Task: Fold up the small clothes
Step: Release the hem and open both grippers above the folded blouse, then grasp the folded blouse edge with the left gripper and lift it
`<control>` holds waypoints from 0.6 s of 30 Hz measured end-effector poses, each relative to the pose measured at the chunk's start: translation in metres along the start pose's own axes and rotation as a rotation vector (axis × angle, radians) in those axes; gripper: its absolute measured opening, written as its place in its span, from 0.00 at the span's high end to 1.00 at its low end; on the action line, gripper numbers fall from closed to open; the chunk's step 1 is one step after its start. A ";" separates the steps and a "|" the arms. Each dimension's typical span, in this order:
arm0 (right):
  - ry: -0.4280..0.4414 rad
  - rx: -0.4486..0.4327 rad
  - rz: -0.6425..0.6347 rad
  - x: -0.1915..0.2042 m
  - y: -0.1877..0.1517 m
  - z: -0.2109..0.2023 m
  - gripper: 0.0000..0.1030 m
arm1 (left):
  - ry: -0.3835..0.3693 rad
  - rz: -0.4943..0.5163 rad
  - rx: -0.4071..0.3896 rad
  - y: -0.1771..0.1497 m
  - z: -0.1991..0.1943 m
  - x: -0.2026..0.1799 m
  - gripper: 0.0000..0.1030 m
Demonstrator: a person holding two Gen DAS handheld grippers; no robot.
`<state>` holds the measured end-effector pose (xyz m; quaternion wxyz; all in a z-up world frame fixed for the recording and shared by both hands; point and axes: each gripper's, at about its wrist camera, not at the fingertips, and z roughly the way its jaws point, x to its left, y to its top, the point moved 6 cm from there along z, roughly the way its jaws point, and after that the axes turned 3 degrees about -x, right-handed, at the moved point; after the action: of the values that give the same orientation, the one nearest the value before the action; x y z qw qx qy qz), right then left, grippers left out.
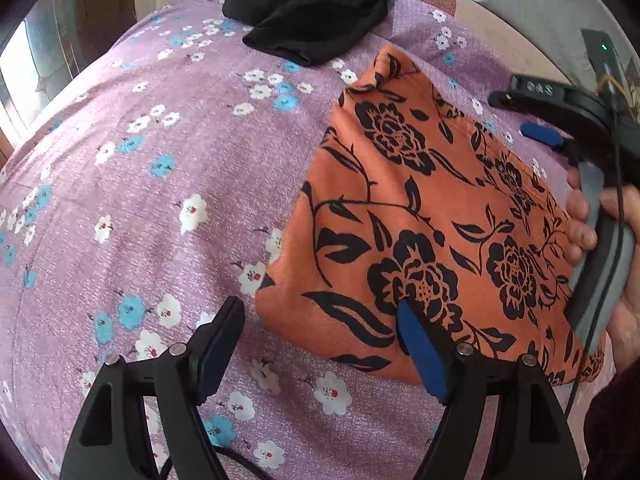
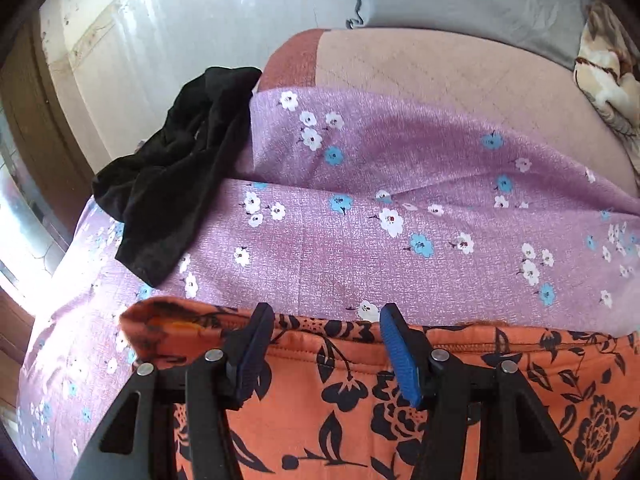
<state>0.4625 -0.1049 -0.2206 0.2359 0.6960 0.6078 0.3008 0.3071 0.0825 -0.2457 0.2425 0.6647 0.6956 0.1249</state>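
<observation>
The orange floral garment (image 1: 420,216) lies folded flat on the bed's purple flowered sheet (image 1: 160,168), with a crumpled black garment (image 1: 316,8) near the far edge. Left tongs (image 1: 320,344) hang spread wide at its near corner, gripping nothing. Right tongs (image 2: 326,348) hover spread above the orange cloth's edge, empty too, with a hand (image 1: 592,220) on their handle.

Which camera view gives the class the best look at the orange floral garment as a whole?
The left wrist view: the orange floral garment lies there nearly whole on the purple floral sheet, its outline and print clear. The right wrist view shows only its near part with a stitched hem, partly hidden behind the tool's fingers.
</observation>
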 end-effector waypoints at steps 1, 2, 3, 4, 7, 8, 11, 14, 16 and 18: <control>0.002 -0.006 -0.017 -0.002 -0.002 -0.009 0.43 | 0.014 0.007 -0.017 0.003 -0.004 0.000 0.23; 0.011 -0.005 -0.023 -0.007 -0.006 -0.019 0.43 | 0.022 0.011 -0.028 0.004 -0.007 0.000 0.23; 0.021 0.000 -0.023 -0.014 -0.013 -0.030 0.43 | 0.023 0.012 -0.030 0.004 -0.008 0.001 0.23; 0.029 0.006 -0.022 -0.024 -0.020 -0.043 0.43 | 0.025 0.015 -0.020 0.003 -0.006 0.001 0.23; 0.018 0.021 -0.031 -0.058 -0.050 -0.081 0.43 | 0.044 0.023 0.070 -0.011 0.013 -0.002 0.23; 0.013 0.037 -0.031 -0.070 -0.062 -0.092 0.43 | 0.051 0.023 0.070 -0.014 0.015 -0.003 0.22; 0.007 0.075 0.003 -0.108 -0.101 -0.121 0.43 | 0.054 0.051 0.064 -0.016 0.012 -0.012 0.21; 0.000 0.180 0.054 -0.141 -0.145 -0.126 0.43 | 0.082 0.051 0.030 -0.014 0.008 -0.015 0.21; -0.017 0.294 0.082 -0.159 -0.176 -0.116 0.44 | 0.117 0.060 -0.009 -0.011 0.004 -0.017 0.21; -0.003 0.239 0.086 -0.162 -0.176 -0.133 0.44 | 0.110 0.044 -0.012 -0.009 0.000 -0.017 0.21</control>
<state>0.2322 -0.2435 -0.2702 0.1394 0.7450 0.6086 0.2350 0.2991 0.0654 -0.2469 0.2052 0.6706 0.6921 0.1707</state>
